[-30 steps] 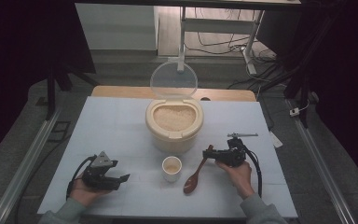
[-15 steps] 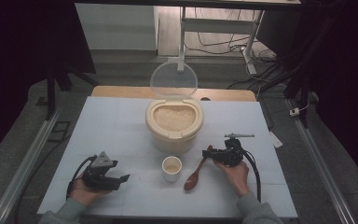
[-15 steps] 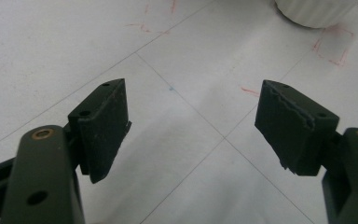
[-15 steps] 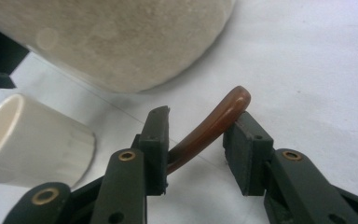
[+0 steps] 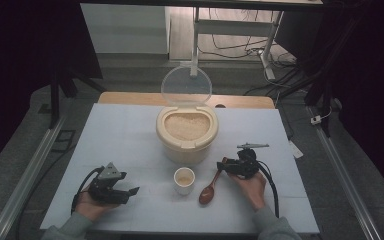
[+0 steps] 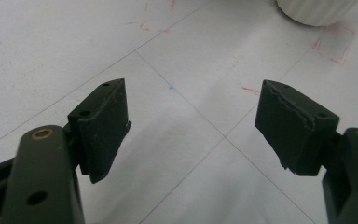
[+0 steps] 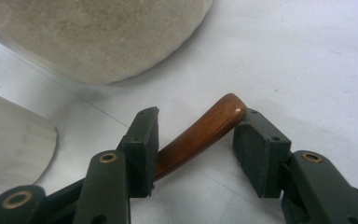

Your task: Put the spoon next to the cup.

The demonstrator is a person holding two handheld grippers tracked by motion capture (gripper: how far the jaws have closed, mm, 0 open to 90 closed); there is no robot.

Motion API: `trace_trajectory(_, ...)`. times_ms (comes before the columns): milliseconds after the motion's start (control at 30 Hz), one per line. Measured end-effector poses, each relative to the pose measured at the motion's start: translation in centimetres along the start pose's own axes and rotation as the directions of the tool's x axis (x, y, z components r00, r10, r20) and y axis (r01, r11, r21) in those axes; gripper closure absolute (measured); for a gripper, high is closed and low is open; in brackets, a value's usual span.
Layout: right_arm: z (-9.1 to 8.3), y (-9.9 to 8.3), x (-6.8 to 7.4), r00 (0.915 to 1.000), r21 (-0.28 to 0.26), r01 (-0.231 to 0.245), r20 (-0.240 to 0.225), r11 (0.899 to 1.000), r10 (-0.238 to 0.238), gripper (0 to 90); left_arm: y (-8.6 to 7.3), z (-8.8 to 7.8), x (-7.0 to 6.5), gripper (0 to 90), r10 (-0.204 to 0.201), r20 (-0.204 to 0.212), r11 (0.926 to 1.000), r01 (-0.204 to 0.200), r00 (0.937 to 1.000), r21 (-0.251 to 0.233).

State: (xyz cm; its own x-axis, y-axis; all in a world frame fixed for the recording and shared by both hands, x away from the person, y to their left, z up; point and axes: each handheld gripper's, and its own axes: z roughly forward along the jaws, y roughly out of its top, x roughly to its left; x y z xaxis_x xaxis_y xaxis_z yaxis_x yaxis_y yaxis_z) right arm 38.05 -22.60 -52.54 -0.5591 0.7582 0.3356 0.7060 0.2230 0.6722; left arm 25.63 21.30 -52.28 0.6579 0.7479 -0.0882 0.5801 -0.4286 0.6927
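Lying on the white surface [image 5: 130, 135], the brown wooden spoon [image 5: 211, 187] has its handle end between the pads of the right tongs [image 7: 196, 140], leaning against one pad and clear of the other. Those tongs have just been opening and are released. Left tongs [image 6: 193, 126] stand spread wide and empty, well apart from the spoon.

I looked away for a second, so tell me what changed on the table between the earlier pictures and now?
The right gripper has just been opening its jaws: the wooden spoon lies on the table, its handle between the pads but no longer pinched. The left gripper rests open in the same spot. The rice container, its raised lid and the small cup stayed put.
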Motion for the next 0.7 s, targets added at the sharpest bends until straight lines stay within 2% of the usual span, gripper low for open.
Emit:
trace_trajectory(100, 0.0, 0.0, 0.1, 0.9999, -0.002, 0.006, 0.008, 1.000, -0.006, 47.9, 0.0, 0.0, 0.0, 25.0, 0.001, -0.001, 1.0000, -0.001, 1.0000, 0.001)
trace_trajectory(200, 0.0, 0.1, 0.1, 0.9998, -0.010, 0.008, 0.019, 1.000, -0.007, 41.7, 0.0, 0.0, 0.0, 25.0, -0.001, -0.001, 1.0000, 0.001, 1.0000, -0.002)
trace_trajectory(300, -0.5, 0.2, 0.1, 0.9988, -0.049, 0.020, 0.046, 0.999, -0.018, 37.1, 0.0, -0.1, 0.1, 25.0, 0.001, -0.002, 1.0000, -0.001, 1.0000, -0.003)
trace_trajectory(400, -1.2, 0.3, -0.1, 0.9988, -0.084, 0.024, 0.045, 0.996, -0.021, 37.6, 0.0, -0.1, 0.0, 25.0, 0.001, -0.003, 1.0000, -0.001, 1.0000, -0.005)
trace_trajectory(567, -2.6, 0.0, 0.1, 0.9955, -0.103, 0.095, 0.014, 0.990, -0.094, 40.1, 0.0, -0.2, 0.0, 25.1, 0.000, -0.002, 0.9999, 0.000, 1.0000, -0.010)
trace_trajectory(700, -4.0, -0.6, 0.5, 0.9865, -0.117, 0.164, 0.010, 0.979, -0.164, 40.8, 0.0, -0.2, 0.0, 25.0, -0.003, -0.001, 0.9999, 0.003, 1.0000, -0.012)
